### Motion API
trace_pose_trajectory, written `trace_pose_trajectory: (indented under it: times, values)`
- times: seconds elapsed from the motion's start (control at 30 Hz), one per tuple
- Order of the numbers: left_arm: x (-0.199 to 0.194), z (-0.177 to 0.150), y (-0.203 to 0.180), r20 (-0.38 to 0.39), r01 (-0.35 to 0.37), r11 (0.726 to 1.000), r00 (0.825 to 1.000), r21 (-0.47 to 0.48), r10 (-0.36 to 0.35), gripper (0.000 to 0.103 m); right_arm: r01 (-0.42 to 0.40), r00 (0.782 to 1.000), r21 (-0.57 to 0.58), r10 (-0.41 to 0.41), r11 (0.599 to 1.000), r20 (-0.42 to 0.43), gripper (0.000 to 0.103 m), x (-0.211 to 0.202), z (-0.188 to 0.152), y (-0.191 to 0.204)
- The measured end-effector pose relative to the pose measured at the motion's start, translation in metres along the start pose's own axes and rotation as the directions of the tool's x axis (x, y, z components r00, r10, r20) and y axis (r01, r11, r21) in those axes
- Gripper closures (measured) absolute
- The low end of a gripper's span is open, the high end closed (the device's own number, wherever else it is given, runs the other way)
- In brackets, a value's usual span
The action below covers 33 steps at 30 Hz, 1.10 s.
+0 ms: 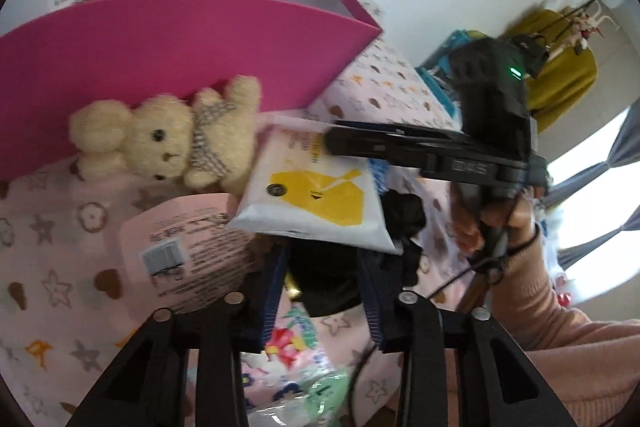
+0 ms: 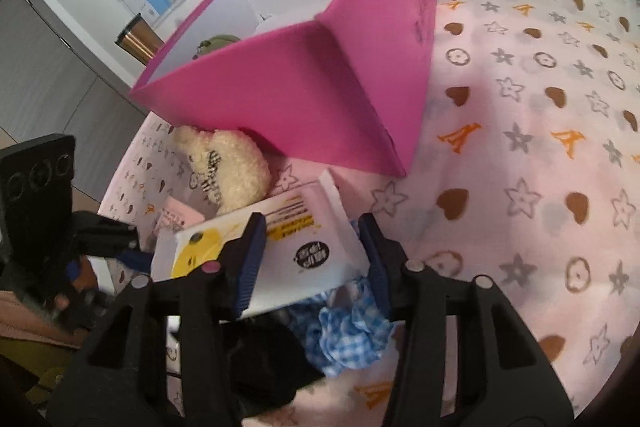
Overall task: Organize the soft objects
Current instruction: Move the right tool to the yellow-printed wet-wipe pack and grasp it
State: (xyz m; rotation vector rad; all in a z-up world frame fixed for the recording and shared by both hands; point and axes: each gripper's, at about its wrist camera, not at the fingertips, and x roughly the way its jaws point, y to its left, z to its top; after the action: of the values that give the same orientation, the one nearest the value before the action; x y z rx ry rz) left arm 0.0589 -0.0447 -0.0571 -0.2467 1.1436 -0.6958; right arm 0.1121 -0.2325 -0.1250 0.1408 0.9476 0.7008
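Clamping pack and black cloth just below the box.

Treating the box point(image 2: 304, 99), filling the upper middle of the right view, as the likely goal. Leaving the bear point(image 1: 168, 143), lying at centre left against its wall. Holding the pack point(image 1: 316, 195), at centre, with the right gripper point(image 2: 312, 223) clenched across it. Probably best squeezing lightly and keeping it level while clearing the rim. Pinching the black cloth point(image 1: 320, 287), lower centre, in the left gripper point(image 1: 322, 257), jaws closed on it, probably raising it apart from the pack.
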Motion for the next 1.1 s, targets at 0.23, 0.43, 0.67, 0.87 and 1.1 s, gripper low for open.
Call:
trace_pose_trajectory:
  times: [0.23, 0.43, 0.67, 0.87, 1.1]
  values:
    - [-0.014, 0.0, 0.021, 0.026, -0.011, 1.0, 1.0, -0.025, 0.012, 0.069, -0.045, 0.996, 0.001, 0.045, 0.999, 0.071, 0.086, -0.032, -0.017, 0.001]
    - [-0.025, -0.008, 0.022, 0.067, -0.035, 0.999, 0.997, -0.016, 0.036, 0.056, -0.088, 0.994, -0.056, 0.091, 0.995, 0.06, 0.09, -0.035, -0.038, 0.024]
    - [-0.032, -0.009, 0.02, 0.072, -0.03, 0.999, 0.997, -0.013, 0.031, 0.051, -0.08, 0.995, 0.038, 0.078, 0.996, 0.067, 0.076, -0.036, -0.038, 0.008]
    - [-0.021, -0.006, 0.013, 0.043, -0.022, 1.0, 0.999, -0.007, 0.022, 0.051, -0.099, 0.995, 0.083, 0.096, 0.992, 0.033, 0.072, -0.024, -0.032, 0.0]
    - [-0.024, -0.008, 0.012, 0.044, 0.0, 1.0, 0.999, -0.002, 0.001, 0.051, -0.058, 0.997, 0.088, 0.055, 0.994, 0.047, 0.072, -0.024, -0.028, -0.002]
